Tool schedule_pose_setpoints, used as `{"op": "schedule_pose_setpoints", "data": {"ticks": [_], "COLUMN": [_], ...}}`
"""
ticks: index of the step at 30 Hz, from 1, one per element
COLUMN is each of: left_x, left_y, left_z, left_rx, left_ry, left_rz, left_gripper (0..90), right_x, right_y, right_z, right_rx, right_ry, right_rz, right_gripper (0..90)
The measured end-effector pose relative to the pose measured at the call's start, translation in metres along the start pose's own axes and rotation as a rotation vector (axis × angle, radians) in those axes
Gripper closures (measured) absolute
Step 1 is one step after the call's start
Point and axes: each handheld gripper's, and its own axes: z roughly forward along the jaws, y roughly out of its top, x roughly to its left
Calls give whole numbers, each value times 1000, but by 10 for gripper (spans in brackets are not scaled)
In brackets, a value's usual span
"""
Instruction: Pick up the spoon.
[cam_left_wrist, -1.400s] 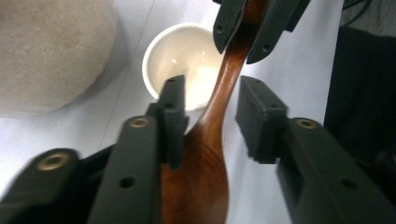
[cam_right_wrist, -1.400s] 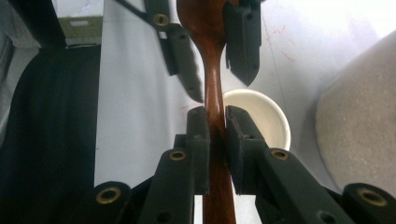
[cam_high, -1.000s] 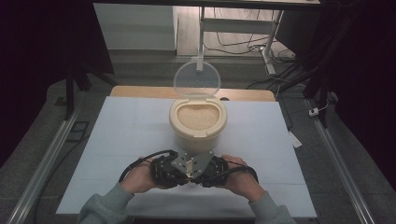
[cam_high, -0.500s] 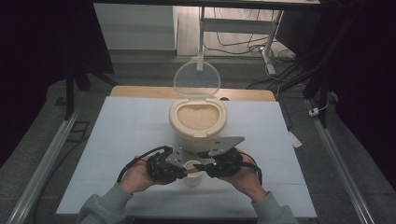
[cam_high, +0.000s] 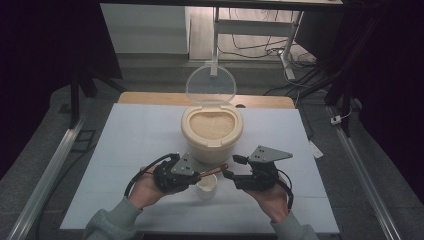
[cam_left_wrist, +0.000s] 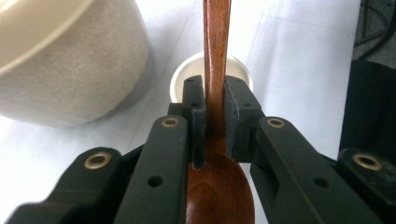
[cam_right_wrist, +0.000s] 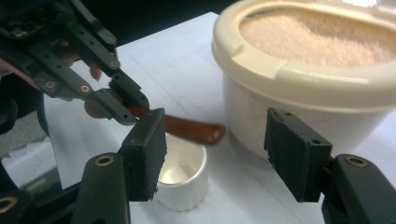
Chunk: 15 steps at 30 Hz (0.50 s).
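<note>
At the left, the left tool (cam_high: 192, 172) is clamped on a wooden spoon (cam_left_wrist: 217, 70) near its bowl, the handle pointing right over a small white cup (cam_high: 206, 186) on the tabletop (cam_high: 130, 135). Behind the cup stands the open tub (cam_high: 212, 131) of grain, its clear lid (cam_high: 210, 84) raised. At the right, the right tool (cam_right_wrist: 219, 154) faces the handle tip with jaws apart, empty. This looks like a handover; next, those jaws should close on the handle.

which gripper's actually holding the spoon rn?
The left gripper: its jaws are shut on the wooden spoon above the small white cup. The right gripper stands open, gripping nothing.
</note>
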Motion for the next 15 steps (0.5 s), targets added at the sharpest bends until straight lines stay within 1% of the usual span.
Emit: {"op": "schedule_pose_setpoints", "data": {"ticks": [3, 6, 7, 8, 10, 13, 15], "left_x": [0, -1, -1, -1, -2, -3, -4], "left_y": [0, 0, 0, 0, 1, 1, 2], "left_z": [-2, -4, -4, -5, -6, -6, -5], "left_rx": [-16, -34, -42, -45, -54, -62, -69], "left_ry": [12, 25, 30, 33, 39, 45, 50], "left_rz": [-3, -5, -5, -6, -7, -4, -3], "left_gripper": [788, 788, 789, 789, 789, 789, 789], "right_x": [-1, 0, 1, 1, 2, 4, 4], "right_y": [-3, -5, -7, -7, -7, -7, -7], "right_z": [3, 7, 10, 10, 13, 15, 16], "right_rx": [-16, -13, -16, -16, -14, -34, -40], "right_ry": [3, 12, 15, 15, 32, 49, 54], "right_rz": [46, 71, 87, 87, 98, 125, 134], "right_gripper": [372, 366, 362, 362, 362, 374, 378]}}
